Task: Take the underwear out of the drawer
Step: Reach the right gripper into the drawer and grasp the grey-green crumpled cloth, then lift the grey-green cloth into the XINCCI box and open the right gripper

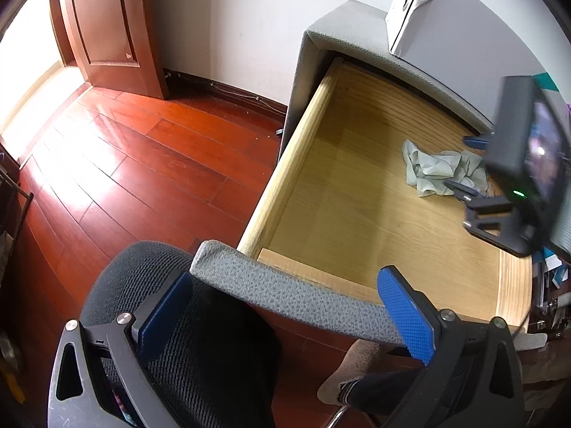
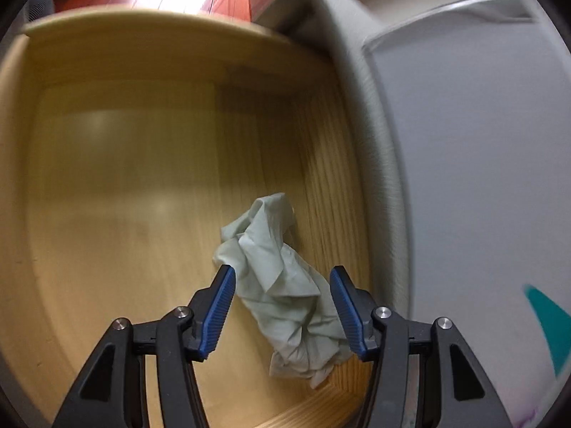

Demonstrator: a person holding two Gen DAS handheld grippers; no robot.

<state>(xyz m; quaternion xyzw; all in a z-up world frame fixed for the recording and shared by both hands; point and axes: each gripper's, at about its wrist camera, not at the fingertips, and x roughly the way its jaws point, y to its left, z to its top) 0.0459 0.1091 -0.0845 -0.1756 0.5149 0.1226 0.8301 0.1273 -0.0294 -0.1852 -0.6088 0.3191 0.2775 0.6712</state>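
Wooden drawer [image 2: 107,164] wide open, underwear [image 2: 282,285] lying lengthwise between spread right gripper [image 2: 282,306] pads (not pinched yet), left gripper [image 1: 285,317] spread, farther off.

A room in a home, reddish wooden floorboards [image 1: 117,164], panelled wooden door [image 1: 107,25], plain white wall [image 1: 249,18], grey fabric-covered furniture with a pulled-out wooden drawer [image 1: 285,178], mesh office chair [image 1: 200,349], white box [image 1: 414,10] on top

Black claw [image 2: 282,306] frames, blue ribbed pads [image 2: 219,312], silver screws [image 2: 382,312].
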